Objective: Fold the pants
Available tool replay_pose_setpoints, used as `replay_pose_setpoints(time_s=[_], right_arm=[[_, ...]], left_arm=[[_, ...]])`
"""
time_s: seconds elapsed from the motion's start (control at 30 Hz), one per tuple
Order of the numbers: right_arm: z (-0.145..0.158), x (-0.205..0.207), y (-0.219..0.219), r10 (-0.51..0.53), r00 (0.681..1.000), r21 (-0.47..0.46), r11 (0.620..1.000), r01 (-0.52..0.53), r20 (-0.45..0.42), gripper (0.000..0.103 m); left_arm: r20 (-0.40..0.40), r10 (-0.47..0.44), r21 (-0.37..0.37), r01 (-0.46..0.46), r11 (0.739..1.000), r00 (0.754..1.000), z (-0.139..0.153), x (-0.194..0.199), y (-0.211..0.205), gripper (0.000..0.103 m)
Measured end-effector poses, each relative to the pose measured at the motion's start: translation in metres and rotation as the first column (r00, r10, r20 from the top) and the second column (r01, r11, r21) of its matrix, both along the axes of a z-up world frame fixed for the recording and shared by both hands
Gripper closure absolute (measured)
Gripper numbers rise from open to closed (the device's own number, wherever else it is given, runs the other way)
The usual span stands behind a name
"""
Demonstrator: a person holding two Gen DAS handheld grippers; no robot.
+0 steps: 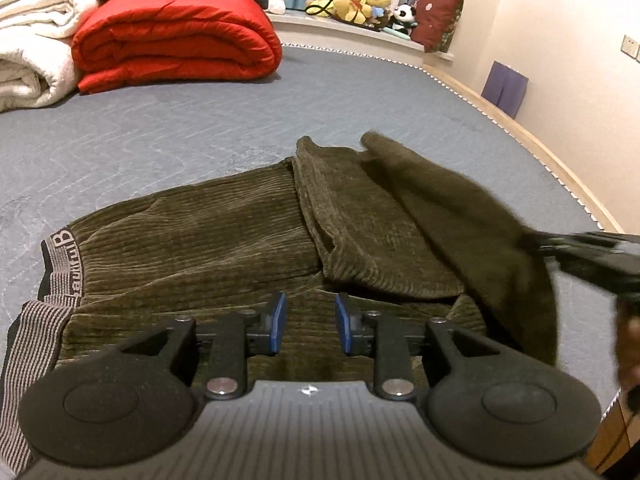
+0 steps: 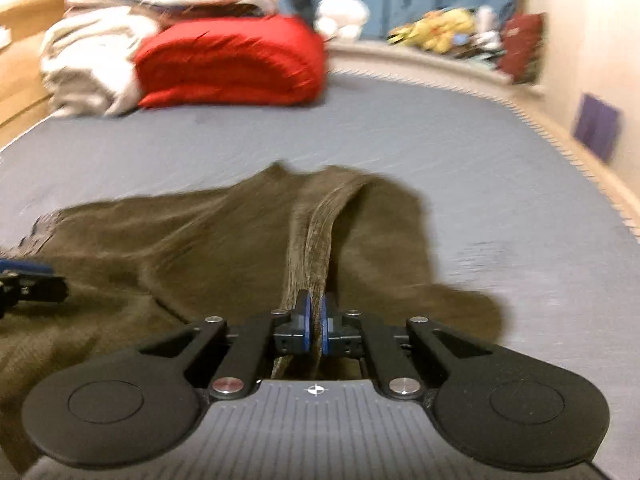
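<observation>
Olive-green corduroy pants (image 1: 208, 236) lie on the grey bed, with a striped grey waistband (image 1: 60, 268) at the left. One leg is folded back over the body of the pants (image 1: 360, 220). My left gripper (image 1: 310, 326) is open and empty, low over the cloth near the front edge. My right gripper (image 2: 316, 320) is shut on a bunched fold of the pants (image 2: 316, 232) and holds it lifted. In the left wrist view that gripper (image 1: 592, 256) comes in blurred from the right with a dark leg hanging from it. The left gripper shows in the right wrist view (image 2: 28, 280).
A folded red quilt (image 1: 176, 40) and white blankets (image 1: 32, 40) are stacked at the far left of the bed (image 1: 200, 120). Plush toys (image 1: 360, 0) and a dark red cushion (image 1: 436, 16) sit on the ledge beyond. The bed's right edge (image 1: 520, 128) runs along a wall.
</observation>
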State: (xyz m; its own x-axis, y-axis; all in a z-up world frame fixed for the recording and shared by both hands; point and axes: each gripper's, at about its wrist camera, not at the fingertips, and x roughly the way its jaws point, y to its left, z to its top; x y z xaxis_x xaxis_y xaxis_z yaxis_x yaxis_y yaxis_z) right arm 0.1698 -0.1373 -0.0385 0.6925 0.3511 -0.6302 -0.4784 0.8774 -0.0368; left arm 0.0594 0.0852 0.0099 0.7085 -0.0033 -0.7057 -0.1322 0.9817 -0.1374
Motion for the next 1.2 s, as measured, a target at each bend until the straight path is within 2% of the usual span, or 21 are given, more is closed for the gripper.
replay_pose_setpoints(time_s=[0.17, 0.23, 0.27, 0.33, 0.37, 0.43, 0.5, 0.6, 0.63, 0.7, 0.77, 0.9, 1.03, 1.1, 1.2], right_arm=[[0.011, -0.015, -0.100, -0.125, 0.992, -0.023, 0.992, 0.124, -0.009, 0.099], [0.000, -0.022, -0.136, -0.135, 0.988, -0.077, 0.989, 0.129, -0.076, 0.100], [-0.010, -0.026, -0.154, -0.131, 0.982, -0.114, 0.987, 0.115, -0.138, 0.100], [-0.027, -0.033, -0.175, -0.112, 0.962, -0.170, 0.983, 0.070, -0.249, 0.099], [-0.033, -0.037, -0.182, -0.107, 0.953, -0.169, 0.984, 0.060, -0.283, 0.099], [-0.030, -0.040, -0.192, -0.103, 0.952, -0.102, 0.992, 0.076, -0.288, 0.096], [-0.016, -0.034, -0.201, -0.111, 0.955, 0.013, 0.993, 0.119, -0.274, 0.095], [0.001, -0.017, -0.213, -0.162, 0.963, 0.124, 0.973, 0.192, -0.217, 0.092], [0.005, 0.003, -0.215, -0.200, 0.960, 0.152, 0.961, 0.230, -0.194, 0.092], [0.003, 0.016, -0.217, -0.221, 0.955, 0.164, 0.953, 0.254, -0.196, 0.086], [-0.012, 0.038, -0.222, -0.279, 0.933, 0.183, 0.929, 0.323, -0.228, 0.072], [-0.053, 0.090, -0.238, -0.381, 0.847, 0.201, 0.857, 0.474, -0.370, 0.072], [-0.078, 0.125, -0.243, -0.413, 0.822, 0.207, 0.832, 0.516, -0.392, 0.071], [-0.089, 0.139, -0.243, -0.399, 0.812, 0.228, 0.821, 0.523, -0.425, 0.067], [-0.098, 0.152, -0.235, -0.399, 0.806, 0.215, 0.824, 0.524, -0.437, 0.066]], left_arm=[[0.007, -0.029, -0.021, 0.029, 0.999, 1.000, 0.007, -0.010, -0.005, 0.073], [0.009, -0.040, -0.031, 0.041, 0.999, 0.999, 0.009, -0.014, -0.007, 0.073], [0.009, -0.045, -0.032, 0.045, 0.998, 0.999, 0.010, -0.015, -0.008, 0.073], [0.007, -0.051, -0.033, 0.051, 0.998, 0.999, 0.011, -0.016, -0.009, 0.073], [0.005, -0.054, -0.034, 0.054, 0.998, 0.999, 0.011, -0.016, -0.010, 0.073], [-0.001, -0.050, -0.036, 0.050, 0.998, 0.999, 0.010, -0.016, -0.011, 0.073], [-0.007, -0.044, -0.035, 0.043, 0.998, 0.999, 0.008, -0.015, -0.012, 0.072], [-0.017, -0.039, -0.025, 0.038, 0.999, 0.999, 0.005, -0.011, -0.016, 0.071], [-0.022, -0.039, -0.022, 0.038, 0.999, 0.999, 0.003, -0.010, -0.016, 0.071], [-0.029, -0.040, -0.015, 0.040, 0.999, 0.999, -0.001, -0.007, -0.017, 0.071], [-0.037, -0.039, -0.007, 0.039, 0.999, 0.999, -0.005, -0.005, -0.018, 0.071], [-0.054, -0.039, 0.007, 0.039, 0.999, 0.998, -0.013, 0.001, -0.015, 0.070], [-0.065, -0.022, 0.013, 0.023, 1.000, 0.998, -0.018, 0.008, -0.008, 0.070], [-0.068, -0.011, 0.010, 0.012, 1.000, 0.998, -0.018, 0.011, -0.004, 0.070], [-0.069, -0.006, 0.006, 0.006, 1.000, 0.998, -0.017, 0.013, -0.002, 0.070]])
